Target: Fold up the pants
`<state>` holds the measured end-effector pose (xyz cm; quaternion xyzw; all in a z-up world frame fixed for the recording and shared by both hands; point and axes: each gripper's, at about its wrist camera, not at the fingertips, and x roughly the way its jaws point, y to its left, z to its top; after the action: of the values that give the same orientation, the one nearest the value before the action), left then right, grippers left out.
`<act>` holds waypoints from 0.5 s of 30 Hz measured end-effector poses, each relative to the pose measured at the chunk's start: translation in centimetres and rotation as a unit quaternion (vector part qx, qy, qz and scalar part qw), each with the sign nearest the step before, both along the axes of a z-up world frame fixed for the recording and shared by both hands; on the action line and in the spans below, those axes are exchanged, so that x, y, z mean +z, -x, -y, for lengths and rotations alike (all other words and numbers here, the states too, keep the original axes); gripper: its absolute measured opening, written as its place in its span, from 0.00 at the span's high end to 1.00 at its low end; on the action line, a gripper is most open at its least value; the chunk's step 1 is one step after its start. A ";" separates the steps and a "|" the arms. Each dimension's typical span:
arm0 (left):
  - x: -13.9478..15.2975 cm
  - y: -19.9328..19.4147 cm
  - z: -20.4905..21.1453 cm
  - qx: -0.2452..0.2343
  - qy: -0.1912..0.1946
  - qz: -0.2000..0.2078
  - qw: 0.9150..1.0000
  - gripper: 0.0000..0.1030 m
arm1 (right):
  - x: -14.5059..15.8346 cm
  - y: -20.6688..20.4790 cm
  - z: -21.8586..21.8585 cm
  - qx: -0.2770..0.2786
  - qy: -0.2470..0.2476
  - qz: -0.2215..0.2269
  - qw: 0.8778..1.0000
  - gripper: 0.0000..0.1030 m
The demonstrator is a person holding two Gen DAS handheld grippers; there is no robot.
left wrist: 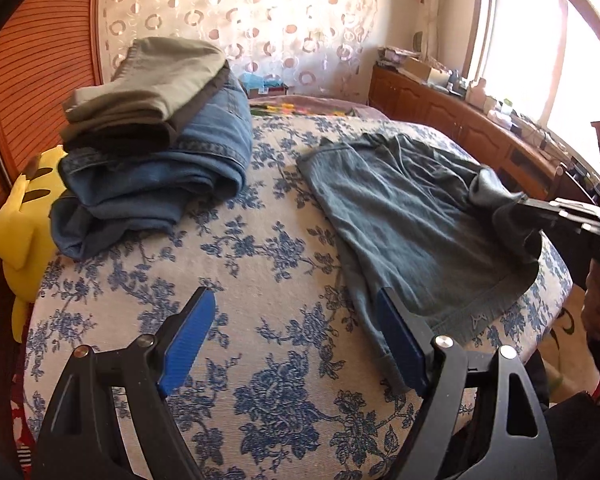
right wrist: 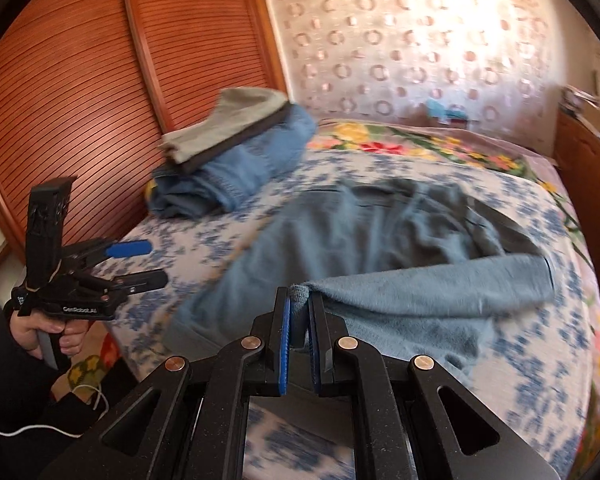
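Folding pants on bed: hem pinched in right gripper, lifted. Left gripper spread wide, empty, beside near edge. Advised: near edge pinned, fold carried level.

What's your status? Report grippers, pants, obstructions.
Left gripper open, empty. Right gripper shut on pants, hem lifted. Folded stack lies apart, nothing in the way.

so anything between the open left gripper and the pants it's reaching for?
Nothing visible. The left hand-held gripper is open over bare floral bedspread, one finger already at the edge of the grey-blue pants. The folded stack sits well off to the side.
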<state>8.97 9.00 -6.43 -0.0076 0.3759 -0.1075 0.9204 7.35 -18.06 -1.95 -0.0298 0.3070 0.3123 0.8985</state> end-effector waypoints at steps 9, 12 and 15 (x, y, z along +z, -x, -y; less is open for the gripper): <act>0.5 0.5 -2.0 0.024 0.007 0.009 1.000 0.20 | -1.3 -1.1 -4.4 0.056 0.001 -0.017 0.998 0.93; 0.5 0.5 -2.5 0.031 0.010 0.010 0.999 0.20 | -1.5 -1.1 -5.2 0.071 0.002 -0.023 0.997 0.92; 0.5 0.6 -2.9 0.035 0.011 0.010 0.999 0.20 | -1.4 -1.0 -5.9 0.085 -0.001 -0.026 0.996 0.92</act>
<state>8.38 11.89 -5.94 -0.0302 0.3648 -0.0795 0.9272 8.37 -12.19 -3.40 -0.0471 0.3268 0.3885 0.8602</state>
